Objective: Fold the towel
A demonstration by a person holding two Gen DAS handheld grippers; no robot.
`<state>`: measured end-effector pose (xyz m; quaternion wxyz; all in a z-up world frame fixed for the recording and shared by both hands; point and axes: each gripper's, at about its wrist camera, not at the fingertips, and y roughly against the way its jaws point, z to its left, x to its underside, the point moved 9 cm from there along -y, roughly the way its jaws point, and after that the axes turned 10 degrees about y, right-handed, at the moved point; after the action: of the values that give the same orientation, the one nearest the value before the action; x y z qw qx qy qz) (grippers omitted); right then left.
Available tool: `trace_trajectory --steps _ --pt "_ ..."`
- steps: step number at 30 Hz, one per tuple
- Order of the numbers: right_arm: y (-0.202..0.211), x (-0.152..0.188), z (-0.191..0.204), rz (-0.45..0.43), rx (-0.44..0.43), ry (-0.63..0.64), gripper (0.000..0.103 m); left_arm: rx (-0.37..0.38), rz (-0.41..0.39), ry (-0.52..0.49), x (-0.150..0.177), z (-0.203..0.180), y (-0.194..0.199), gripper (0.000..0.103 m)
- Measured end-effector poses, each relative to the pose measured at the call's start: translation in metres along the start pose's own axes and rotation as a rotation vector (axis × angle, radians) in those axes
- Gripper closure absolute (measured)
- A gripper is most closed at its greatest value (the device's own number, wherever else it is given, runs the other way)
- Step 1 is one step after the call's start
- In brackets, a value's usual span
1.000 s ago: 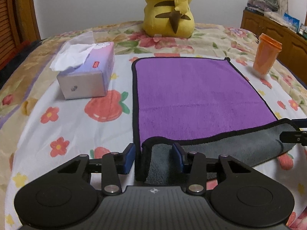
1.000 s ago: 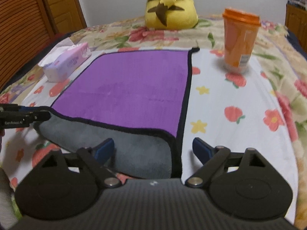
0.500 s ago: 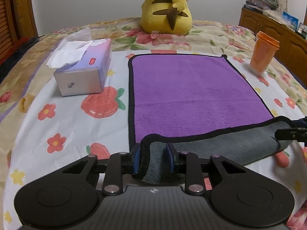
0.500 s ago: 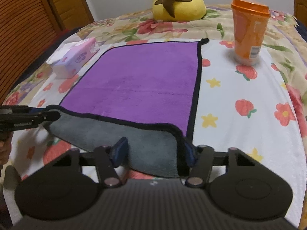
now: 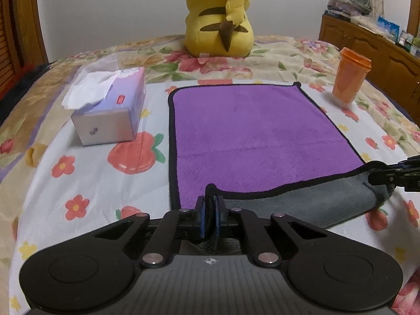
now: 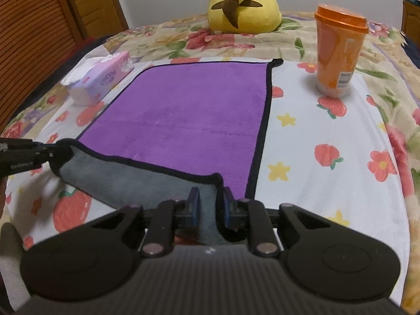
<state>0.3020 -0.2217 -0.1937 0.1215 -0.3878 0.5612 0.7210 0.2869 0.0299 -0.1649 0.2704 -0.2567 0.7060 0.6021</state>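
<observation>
A purple towel [image 5: 257, 136] with black trim and a grey underside lies flat on the flowered bedspread; it also shows in the right wrist view [image 6: 183, 120]. Its near edge is turned over, grey side up. My left gripper [image 5: 210, 208] is shut on the near left corner and holds it slightly raised. My right gripper [image 6: 210, 200] is shut on the near right corner, its pads pinching the grey fold. Each gripper shows at the edge of the other's view, holding its corner.
A tissue box [image 5: 110, 113] stands left of the towel. An orange lidded cup [image 6: 338, 52] stands to its right. A yellow plush toy [image 5: 220, 18] sits beyond the far edge. A wooden dresser [image 5: 372, 42] is at far right.
Both grippers closed from open onto the towel's near corners. The near edge has lifted a little off the bed.
</observation>
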Motion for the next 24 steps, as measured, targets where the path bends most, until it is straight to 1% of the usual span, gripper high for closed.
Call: trace_trajectory --steps 2,3,4,6,8,17,24 --pt "0.001 -0.001 0.000 -0.007 -0.007 -0.001 0.084 0.007 -0.013 0.001 -0.002 -0.001 0.004 0.093" --pt "0.002 -0.003 0.000 -0.012 -0.006 0.001 0.088 0.011 -0.020 0.002 -0.004 -0.002 0.005 0.093" --pt "0.003 -0.004 0.000 -0.017 -0.005 0.004 0.094 0.013 -0.027 0.003 -0.005 -0.003 0.007 0.094" --pt "0.005 -0.006 -0.001 -0.031 -0.006 0.005 0.095 0.016 -0.044 0.004 -0.007 -0.004 0.011 0.094" --pt "0.008 -0.009 -0.001 -0.045 -0.010 0.006 0.097 0.023 -0.059 0.008 -0.011 -0.005 0.014 0.094" --pt "0.013 -0.019 -0.003 -0.089 -0.022 0.016 0.098 0.044 -0.122 0.010 -0.020 -0.012 0.027 0.094" --pt "0.021 -0.030 -0.006 -0.147 -0.017 0.027 0.098 0.043 -0.170 0.024 -0.028 -0.011 0.034 0.094"
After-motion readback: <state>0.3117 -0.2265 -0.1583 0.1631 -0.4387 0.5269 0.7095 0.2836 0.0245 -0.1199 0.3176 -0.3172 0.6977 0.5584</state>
